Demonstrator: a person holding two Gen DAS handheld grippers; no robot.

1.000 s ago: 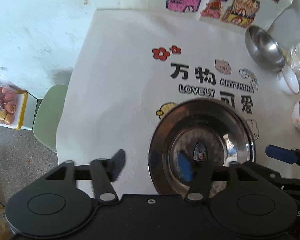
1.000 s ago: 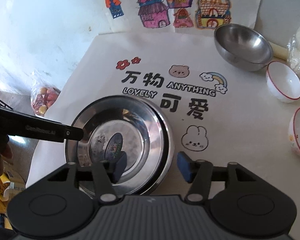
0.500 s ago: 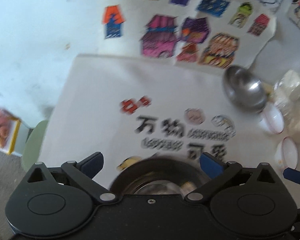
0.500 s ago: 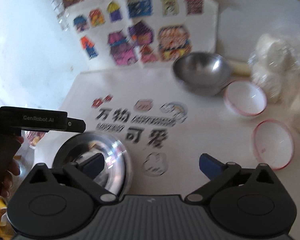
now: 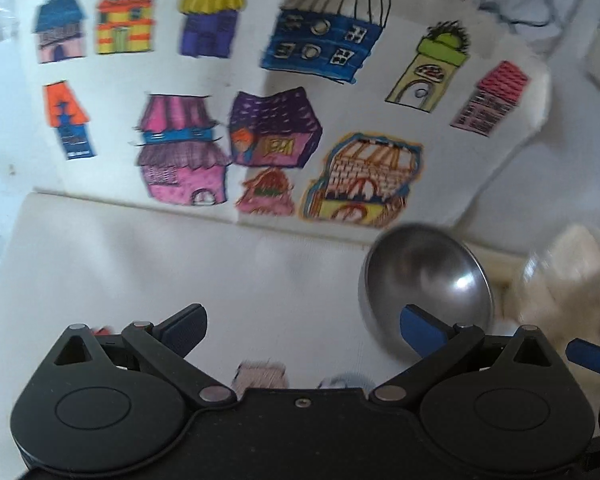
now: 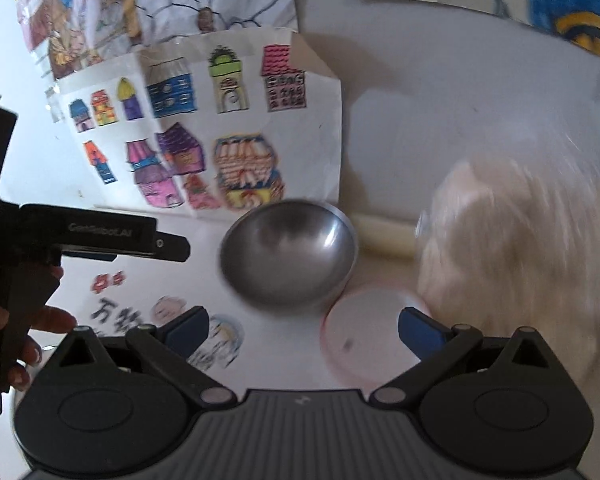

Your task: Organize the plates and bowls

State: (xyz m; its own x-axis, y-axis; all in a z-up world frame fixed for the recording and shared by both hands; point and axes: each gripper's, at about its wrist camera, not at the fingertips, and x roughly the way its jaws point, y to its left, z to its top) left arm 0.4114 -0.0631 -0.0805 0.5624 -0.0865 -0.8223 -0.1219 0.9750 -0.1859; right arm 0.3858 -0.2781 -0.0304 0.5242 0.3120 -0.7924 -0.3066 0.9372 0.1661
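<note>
A steel bowl (image 5: 426, 280) stands at the back of the white printed cloth (image 5: 180, 264), near the wall; it also shows in the right wrist view (image 6: 288, 254). My left gripper (image 5: 302, 330) is open and empty, with its right finger in front of the bowl. My right gripper (image 6: 303, 330) is open and empty, short of the steel bowl. A white bowl with a red rim (image 6: 368, 340) lies between its fingers, blurred. The steel plates are out of view.
A sheet of house drawings (image 5: 260, 100) hangs on the wall behind the table. A clear bag of white buns (image 6: 516, 256) sits at the right, with a pale roll (image 6: 384, 236) beside the steel bowl. The left gripper's body (image 6: 80, 236) is at left.
Both grippers opened wide, left the stacked steel plates and moved forward toward the steel bowl at the back. The plates dropped out of view.
</note>
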